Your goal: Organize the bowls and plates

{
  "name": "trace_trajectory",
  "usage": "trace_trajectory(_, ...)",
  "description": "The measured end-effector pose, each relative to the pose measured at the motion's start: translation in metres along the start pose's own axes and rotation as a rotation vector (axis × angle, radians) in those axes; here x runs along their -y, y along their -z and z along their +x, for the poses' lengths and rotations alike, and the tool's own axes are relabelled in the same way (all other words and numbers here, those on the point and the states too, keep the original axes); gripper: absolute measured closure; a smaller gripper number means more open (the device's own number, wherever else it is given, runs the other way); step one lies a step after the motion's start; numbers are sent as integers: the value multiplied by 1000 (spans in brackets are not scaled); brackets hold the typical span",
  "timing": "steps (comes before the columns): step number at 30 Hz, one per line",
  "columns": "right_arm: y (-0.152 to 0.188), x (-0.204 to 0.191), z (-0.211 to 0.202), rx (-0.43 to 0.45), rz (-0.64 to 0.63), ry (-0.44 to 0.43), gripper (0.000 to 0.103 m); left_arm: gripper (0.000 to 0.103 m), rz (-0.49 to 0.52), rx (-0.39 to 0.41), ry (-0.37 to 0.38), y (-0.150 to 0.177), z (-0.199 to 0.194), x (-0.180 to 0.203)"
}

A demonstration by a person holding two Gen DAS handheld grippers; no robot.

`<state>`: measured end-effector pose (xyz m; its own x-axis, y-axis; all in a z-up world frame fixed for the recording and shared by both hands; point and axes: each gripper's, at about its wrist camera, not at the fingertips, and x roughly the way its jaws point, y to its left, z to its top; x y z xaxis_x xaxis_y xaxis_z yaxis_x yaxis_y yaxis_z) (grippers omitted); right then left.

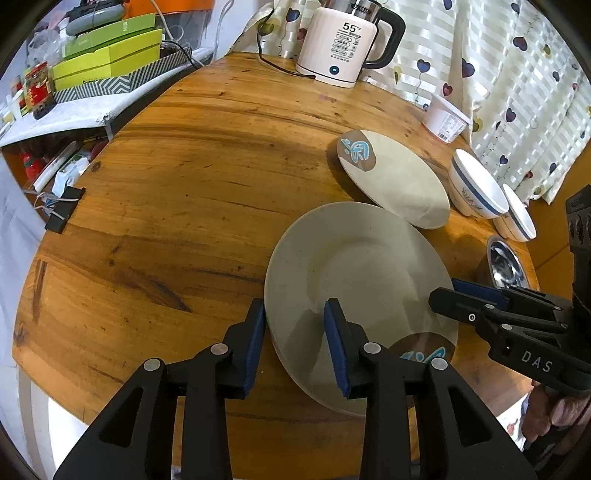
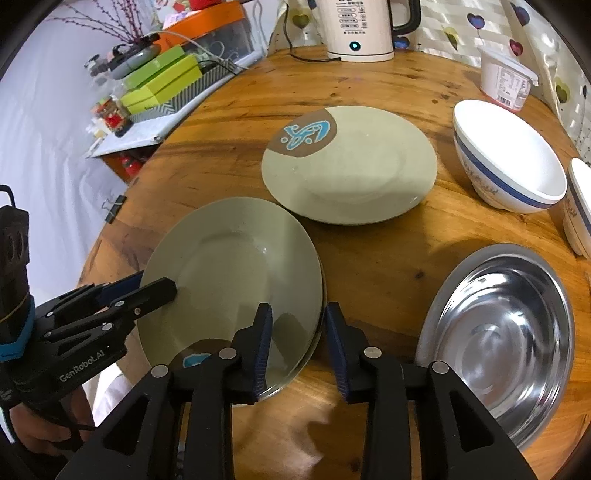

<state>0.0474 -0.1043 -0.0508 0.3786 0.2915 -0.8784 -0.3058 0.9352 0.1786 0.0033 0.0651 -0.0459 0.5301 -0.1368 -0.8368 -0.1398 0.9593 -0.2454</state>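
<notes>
A pale green plate (image 1: 354,273) (image 2: 236,273) lies near the table's front. My left gripper (image 1: 295,347) straddles its left rim, jaws open a little around the edge. My right gripper (image 2: 297,347) straddles its right rim, jaws likewise open around the edge. A second green plate (image 1: 402,184) (image 2: 354,166) with a brown and blue mark lies behind. Two white bowls with blue bands (image 1: 476,184) (image 2: 509,158) stand at the right. A steel bowl (image 1: 504,264) (image 2: 506,332) sits beside the near plate.
A white kettle (image 1: 343,44) (image 2: 358,26) with its cord stands at the back of the round wooden table (image 1: 177,206). A white tub (image 1: 445,118) (image 2: 506,77) is at the back right. Binder clips (image 1: 59,210) hang on the left edge. A cluttered shelf (image 1: 74,81) is beyond.
</notes>
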Motion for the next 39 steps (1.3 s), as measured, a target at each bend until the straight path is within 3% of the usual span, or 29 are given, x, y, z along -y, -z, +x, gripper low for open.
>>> trace_trajectory(18, -1, 5, -6, 21, 16, -17, 72, 67, 13, -5, -21, 0, 1, 4)
trace_trajectory(39, -6, 15, -33, 99, 36, -26, 68, 66, 45, 63, -31, -16, -15, 12)
